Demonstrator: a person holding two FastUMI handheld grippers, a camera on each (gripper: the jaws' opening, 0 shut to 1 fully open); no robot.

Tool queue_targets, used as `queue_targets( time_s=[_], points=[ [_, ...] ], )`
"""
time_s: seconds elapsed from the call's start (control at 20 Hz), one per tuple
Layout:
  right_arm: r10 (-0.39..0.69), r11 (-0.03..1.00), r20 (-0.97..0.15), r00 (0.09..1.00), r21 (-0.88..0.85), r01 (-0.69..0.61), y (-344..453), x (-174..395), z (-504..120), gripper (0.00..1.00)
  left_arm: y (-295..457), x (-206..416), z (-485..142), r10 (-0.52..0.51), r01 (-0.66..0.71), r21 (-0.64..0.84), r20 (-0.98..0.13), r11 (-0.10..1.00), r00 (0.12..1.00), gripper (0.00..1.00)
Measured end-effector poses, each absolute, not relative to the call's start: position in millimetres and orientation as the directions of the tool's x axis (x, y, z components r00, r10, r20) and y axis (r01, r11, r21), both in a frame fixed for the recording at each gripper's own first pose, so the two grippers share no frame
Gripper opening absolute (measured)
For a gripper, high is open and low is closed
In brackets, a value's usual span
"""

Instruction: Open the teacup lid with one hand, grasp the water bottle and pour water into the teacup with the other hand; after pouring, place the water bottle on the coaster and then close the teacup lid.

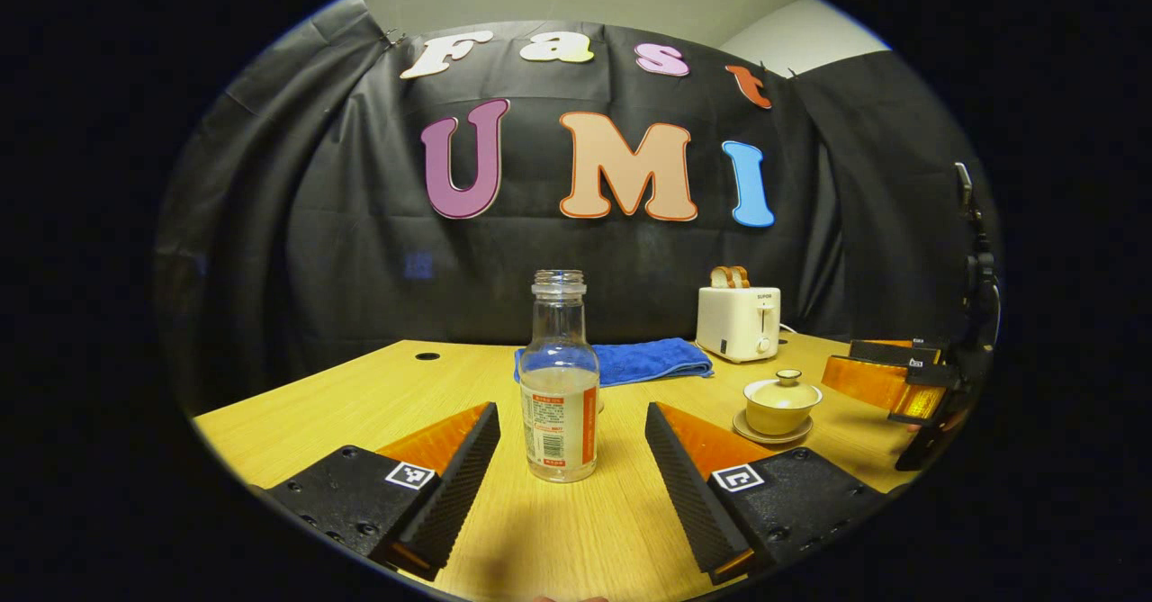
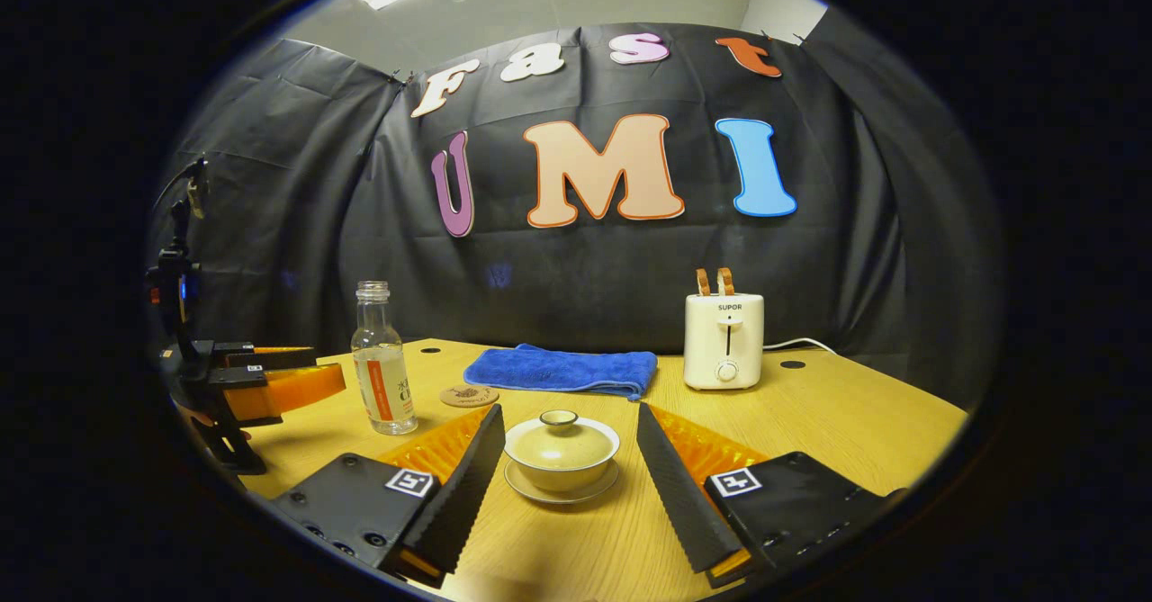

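Teacup (image 2: pixel 561 453) with its lid (image 2: pixel 560 434) on sits on our bench (image 2: pixel 855 422) between the spread fingers of our right tool (image 2: pixel 565 458); our left tool (image 1: pixel 572 444), also spread, frames the uncapped water bottle (image 1: pixel 559 377), untouched, near the coaster (image 2: pixel 469 396).

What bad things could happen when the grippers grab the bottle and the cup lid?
1. The water bottle is tall, narrow and uncapped; a bump from either finger of the open left gripper might tip it and spill water.
2. The teacup lid has only a small knob, so the open right gripper might let it slip, or nudge the teacup on its saucer.
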State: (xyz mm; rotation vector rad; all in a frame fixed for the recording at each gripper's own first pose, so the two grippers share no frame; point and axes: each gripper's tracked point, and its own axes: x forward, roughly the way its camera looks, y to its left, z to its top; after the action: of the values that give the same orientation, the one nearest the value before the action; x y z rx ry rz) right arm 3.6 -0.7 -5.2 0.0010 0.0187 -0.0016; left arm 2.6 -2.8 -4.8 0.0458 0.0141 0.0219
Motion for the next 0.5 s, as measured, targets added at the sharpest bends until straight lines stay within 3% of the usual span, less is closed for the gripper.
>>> queue_targets(
  time_s=[0.5],
  points=[
    [0.033, 0.999, -0.026, 0.999, 0.004, -0.033, 4.5, 12.5, -9.0, 0.93, -2.1, 0.6, -6.3, 0.017, -0.016, 0.043, -0.016, 0.999, 1.0, 0.95]
  ],
)
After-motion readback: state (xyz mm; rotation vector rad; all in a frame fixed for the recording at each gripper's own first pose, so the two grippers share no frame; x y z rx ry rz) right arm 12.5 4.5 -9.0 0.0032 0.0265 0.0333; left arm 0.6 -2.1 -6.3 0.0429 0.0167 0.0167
